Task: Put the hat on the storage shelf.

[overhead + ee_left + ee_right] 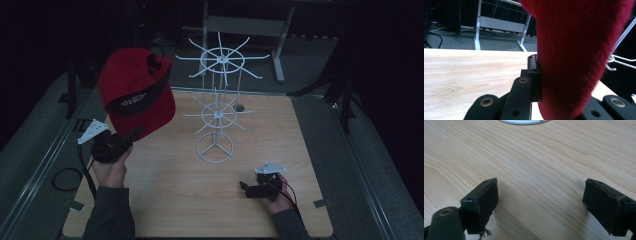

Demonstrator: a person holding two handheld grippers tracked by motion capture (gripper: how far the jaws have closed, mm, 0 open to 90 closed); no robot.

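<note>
Red fabric dominates your high view: the cap (136, 90) is lifted above the left part of the wooden table (165, 200), tilted so you look into its underside, where a dark inner band carries pale lettering too small to read. Your left claw (131, 135) pinches it at the lower edge, near the brim. Just beside it, to the right, stands the white wire rack (217, 107), with two tiers of spokes on a ring base. Your right claw (243, 186) rests low over the table's near right part, well apart from the cap.

Looking along your left claw (541, 82), the cap (576, 55) shows as a thick, fuzzy red cloth, hanging upright with the black pad pressed flat against it, so the claw is clamped on the cap.

Looking along your right claw (540, 202), its jaws stand wide over bare wood grain, holding nothing, with the rack's ring base (524, 121) at the top edge.
</note>
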